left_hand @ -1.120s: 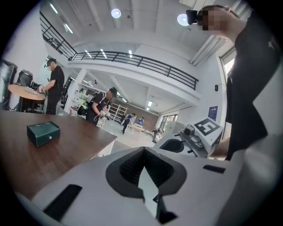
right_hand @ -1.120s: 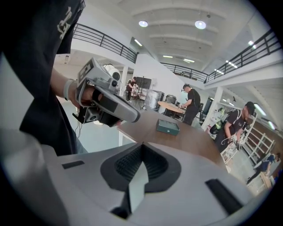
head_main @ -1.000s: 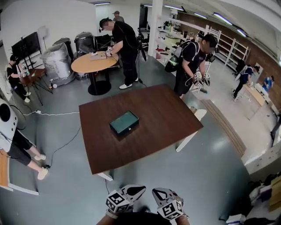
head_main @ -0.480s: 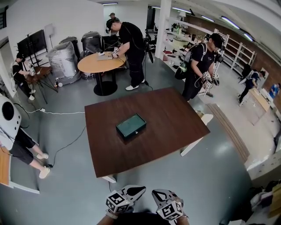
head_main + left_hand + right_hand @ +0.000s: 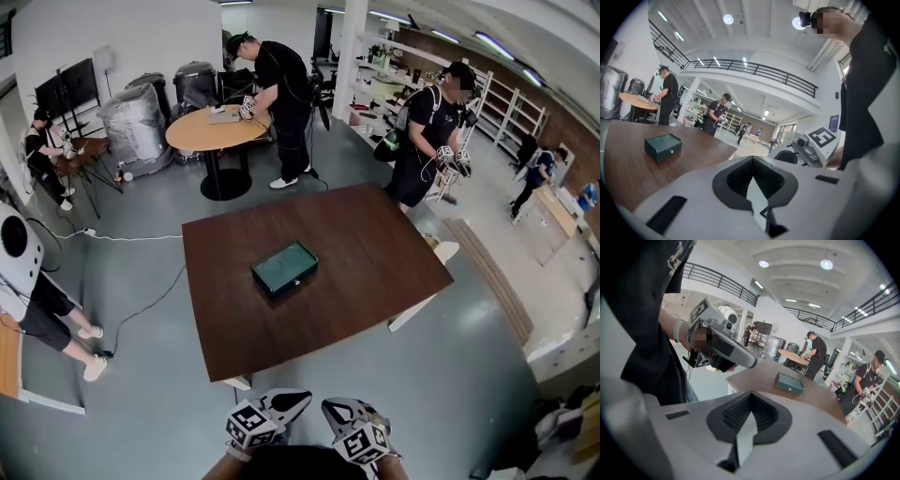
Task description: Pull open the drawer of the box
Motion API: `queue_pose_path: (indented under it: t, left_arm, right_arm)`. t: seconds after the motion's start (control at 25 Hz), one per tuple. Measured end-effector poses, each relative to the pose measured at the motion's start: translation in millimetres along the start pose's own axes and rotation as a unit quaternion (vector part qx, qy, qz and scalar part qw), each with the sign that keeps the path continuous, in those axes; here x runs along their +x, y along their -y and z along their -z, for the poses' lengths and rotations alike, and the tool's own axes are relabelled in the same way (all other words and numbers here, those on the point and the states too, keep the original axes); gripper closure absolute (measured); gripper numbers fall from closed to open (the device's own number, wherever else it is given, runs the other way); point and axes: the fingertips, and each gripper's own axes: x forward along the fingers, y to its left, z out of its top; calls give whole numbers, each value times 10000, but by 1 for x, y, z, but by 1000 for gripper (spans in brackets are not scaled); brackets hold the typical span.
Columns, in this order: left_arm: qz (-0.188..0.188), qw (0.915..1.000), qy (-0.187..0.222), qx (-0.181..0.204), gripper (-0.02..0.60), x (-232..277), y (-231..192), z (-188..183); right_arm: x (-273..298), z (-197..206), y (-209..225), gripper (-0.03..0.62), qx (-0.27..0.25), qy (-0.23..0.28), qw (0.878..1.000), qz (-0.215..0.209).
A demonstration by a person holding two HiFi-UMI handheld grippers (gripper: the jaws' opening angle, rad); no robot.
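A small dark green box [image 5: 284, 268] lies flat near the middle of the brown table [image 5: 366, 253]. Its drawer front carries a small knob and sits flush, as the left gripper view shows [image 5: 663, 146]. The right gripper view has the box [image 5: 789, 382] farther off on the tabletop. Both grippers are held low against my body, well short of the table's near edge. My left gripper [image 5: 289, 405] is shut with nothing between its pads [image 5: 752, 178]. My right gripper [image 5: 337, 411] is also shut and empty [image 5: 749, 416]. Neither one touches the box.
Grey floor separates me from the table's near corner [image 5: 225, 370]. A person with grippers [image 5: 424, 141] stands by the table's far right corner. Another person bends over a round wooden table [image 5: 211, 131] behind. A cable [image 5: 141, 309] runs across the floor at left beside a seated person [image 5: 42, 314].
The table and box have shifted slightly right and lower in the head view as that view moved. Both grippers stay shut in the same place against my body.
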Motion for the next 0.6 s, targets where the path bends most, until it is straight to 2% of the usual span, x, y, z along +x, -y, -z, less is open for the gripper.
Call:
queue_pose_path:
  t: [0.16, 0.32, 0.6]
  left_arm:
    - [-58, 9999, 106, 70, 575, 3, -11, -12]
    - [-109, 9997, 206, 66, 575, -8, -33, -19]
    - [-158, 9997, 196, -26, 575, -13, -60, -19]
  right_arm:
    - [7, -7, 10, 606, -35, 74, 10000, -3]
    - [23, -31, 22, 606, 102, 289, 9995, 2]
    - [44, -33, 34, 606, -11, 113, 9999, 33]
